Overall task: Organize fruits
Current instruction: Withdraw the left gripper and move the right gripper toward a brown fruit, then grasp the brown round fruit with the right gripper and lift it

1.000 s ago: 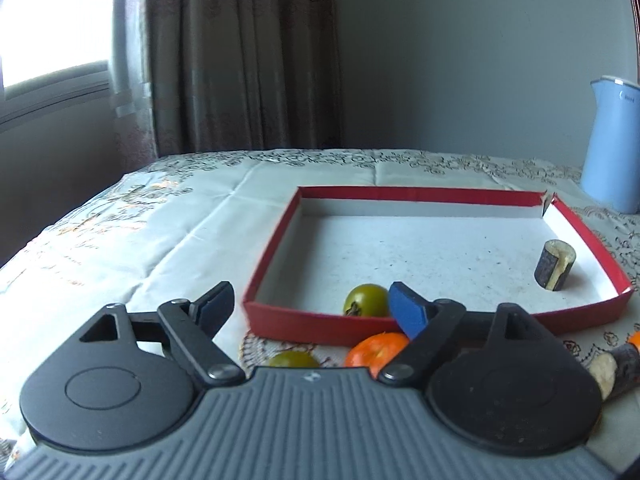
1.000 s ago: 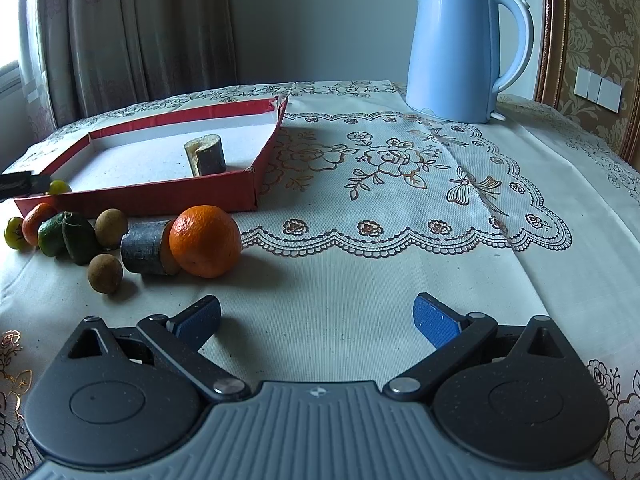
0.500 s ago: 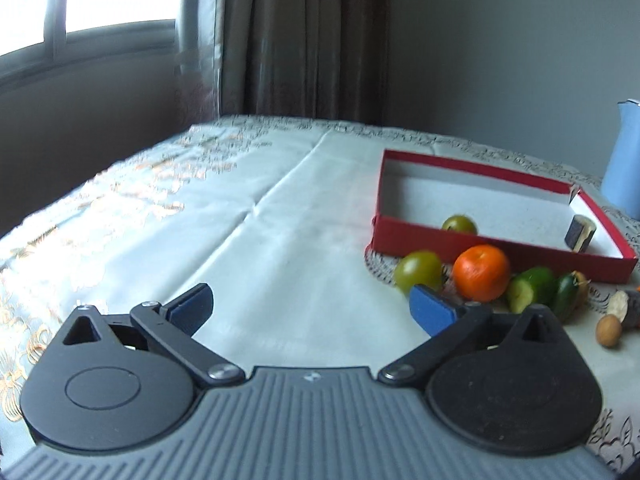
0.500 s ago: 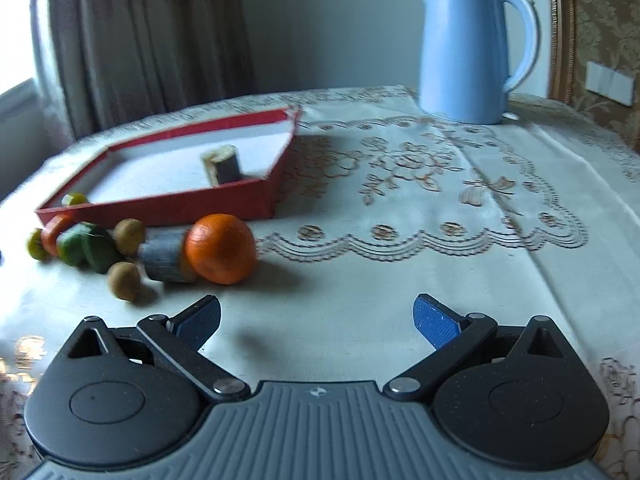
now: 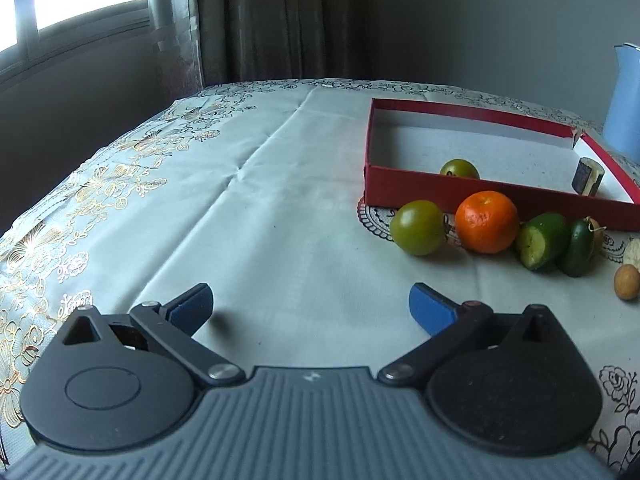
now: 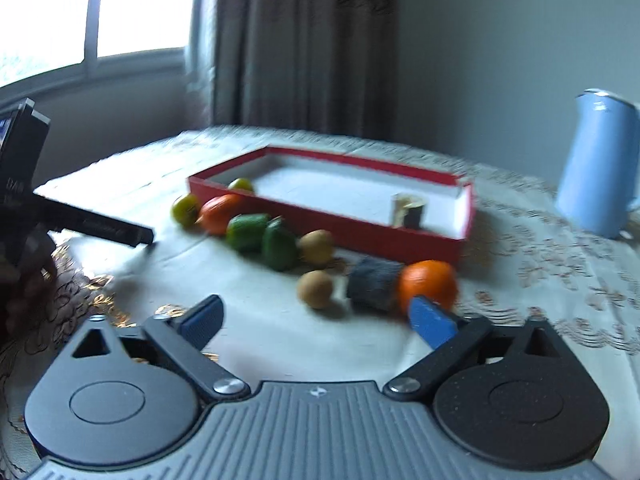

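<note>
Since a second ago the left gripper (image 5: 310, 306) has drawn back from the red box (image 5: 496, 194), which now lies far right with one green fruit (image 5: 459, 168) inside. The right wrist view has swung left, blurred, to face the fruit row. No writing is legible. Left jaws are spread wide over bare tablecloth (image 5: 248, 208), holding nothing. The right gripper (image 6: 316, 320) is closing, empty, with the large orange (image 6: 430, 282) just beyond its right fingertip.
</note>
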Motion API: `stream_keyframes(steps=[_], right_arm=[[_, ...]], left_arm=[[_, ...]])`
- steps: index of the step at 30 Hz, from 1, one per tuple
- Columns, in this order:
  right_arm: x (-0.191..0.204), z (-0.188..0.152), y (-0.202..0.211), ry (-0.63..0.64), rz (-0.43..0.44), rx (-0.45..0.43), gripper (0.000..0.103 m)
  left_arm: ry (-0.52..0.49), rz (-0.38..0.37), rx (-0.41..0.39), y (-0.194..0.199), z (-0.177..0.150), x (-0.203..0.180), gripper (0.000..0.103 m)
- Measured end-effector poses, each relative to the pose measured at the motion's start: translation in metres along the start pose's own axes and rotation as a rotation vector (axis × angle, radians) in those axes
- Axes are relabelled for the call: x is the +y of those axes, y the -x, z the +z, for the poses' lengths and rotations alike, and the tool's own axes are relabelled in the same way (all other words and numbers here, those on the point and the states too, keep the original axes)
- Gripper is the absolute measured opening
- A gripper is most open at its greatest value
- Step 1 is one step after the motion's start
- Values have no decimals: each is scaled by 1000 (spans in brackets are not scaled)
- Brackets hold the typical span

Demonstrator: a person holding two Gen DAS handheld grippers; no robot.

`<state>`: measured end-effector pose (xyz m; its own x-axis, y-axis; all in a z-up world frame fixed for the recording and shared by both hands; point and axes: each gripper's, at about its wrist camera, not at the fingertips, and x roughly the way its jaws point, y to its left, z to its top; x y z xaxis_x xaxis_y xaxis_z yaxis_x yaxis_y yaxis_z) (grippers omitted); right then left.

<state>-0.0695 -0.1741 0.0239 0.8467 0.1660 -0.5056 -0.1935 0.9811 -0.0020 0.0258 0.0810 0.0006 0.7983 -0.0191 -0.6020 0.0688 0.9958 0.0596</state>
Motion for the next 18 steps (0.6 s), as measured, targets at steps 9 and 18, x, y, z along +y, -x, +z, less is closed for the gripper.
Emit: stream_keyframes(steps=[9,18], right_arm=[[8,3,-15,-24,19,47,62],[10,13,-34,-16,-20,76,49]], left_arm=[[9,-10,5,-2,2,1,103],[9,-26,0,-2,2,1,103]])
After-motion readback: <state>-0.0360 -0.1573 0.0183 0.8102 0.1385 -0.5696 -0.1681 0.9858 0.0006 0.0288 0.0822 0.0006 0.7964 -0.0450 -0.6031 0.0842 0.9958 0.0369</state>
